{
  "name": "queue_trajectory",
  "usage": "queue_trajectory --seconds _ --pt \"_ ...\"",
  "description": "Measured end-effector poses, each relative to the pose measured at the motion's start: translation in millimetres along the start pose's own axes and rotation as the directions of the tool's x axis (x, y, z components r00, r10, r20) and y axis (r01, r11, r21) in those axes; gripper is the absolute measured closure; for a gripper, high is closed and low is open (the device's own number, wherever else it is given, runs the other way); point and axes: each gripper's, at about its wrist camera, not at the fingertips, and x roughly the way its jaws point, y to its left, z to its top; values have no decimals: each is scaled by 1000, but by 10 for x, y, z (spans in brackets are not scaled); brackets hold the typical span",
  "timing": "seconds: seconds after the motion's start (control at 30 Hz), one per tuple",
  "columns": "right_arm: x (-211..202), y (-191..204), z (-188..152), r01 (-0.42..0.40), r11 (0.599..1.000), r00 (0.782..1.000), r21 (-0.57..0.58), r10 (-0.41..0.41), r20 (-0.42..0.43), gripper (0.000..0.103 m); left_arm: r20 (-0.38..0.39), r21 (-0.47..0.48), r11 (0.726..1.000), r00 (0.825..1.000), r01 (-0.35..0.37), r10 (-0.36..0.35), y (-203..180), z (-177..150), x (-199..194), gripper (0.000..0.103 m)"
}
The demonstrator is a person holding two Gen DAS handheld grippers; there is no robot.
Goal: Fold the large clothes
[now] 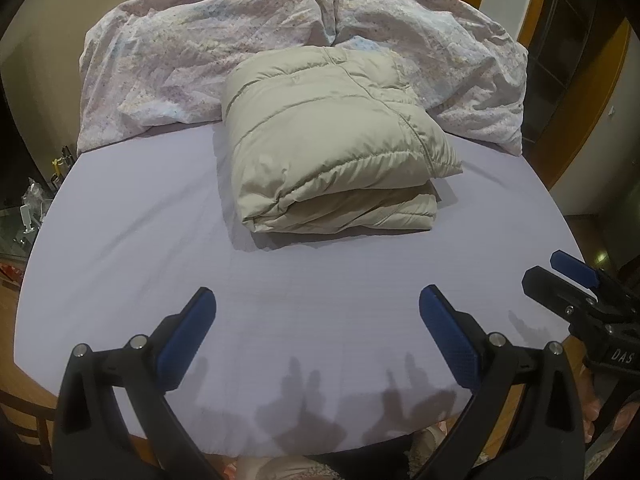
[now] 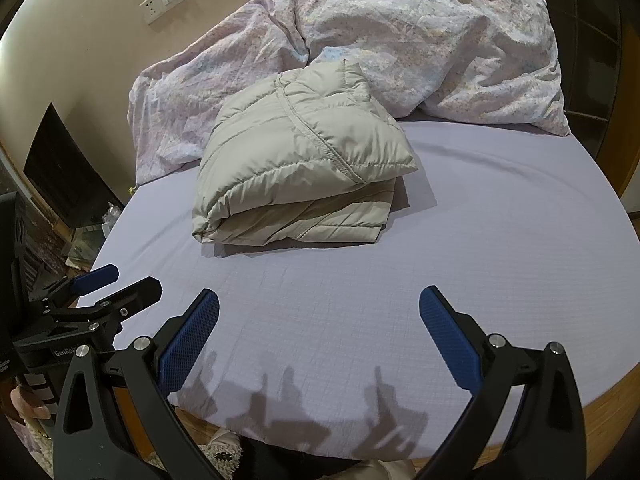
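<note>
Jaws apart, lilac bed sheet (image 1: 160,220), folded jacket (image 1: 332,148)

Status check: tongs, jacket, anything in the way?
Left tongs open, empty, over the sheet. Right tongs the same. Beige puffer jacket folded, mid-bed, untouched. Crumpled duvet behind it; path clear.

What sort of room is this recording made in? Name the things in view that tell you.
Most likely a bedroom: a bed with a lilac fitted sheet, a rumpled patterned duvet heaped at its far end, and a folded beige puffer jacket lying on the sheet.
</note>
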Motion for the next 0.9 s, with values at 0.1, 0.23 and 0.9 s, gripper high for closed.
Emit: queue_trajectory --seconds 0.1,0.23,0.9 --pt "2 3 0 1 1000 1000 0 -1 0 1 1 -1 1000 1000 -1 1 -2 0 -1 2" --pt "18 1 5 0 1000 1000 -1 0 -3 1 5 3 1000 1000 -7 7 -5 7 0 2" --pt "66 -7 8 9 1000 1000 7 -9 -9 1 17 14 1000 1000 -14 14 19 21 8 2"
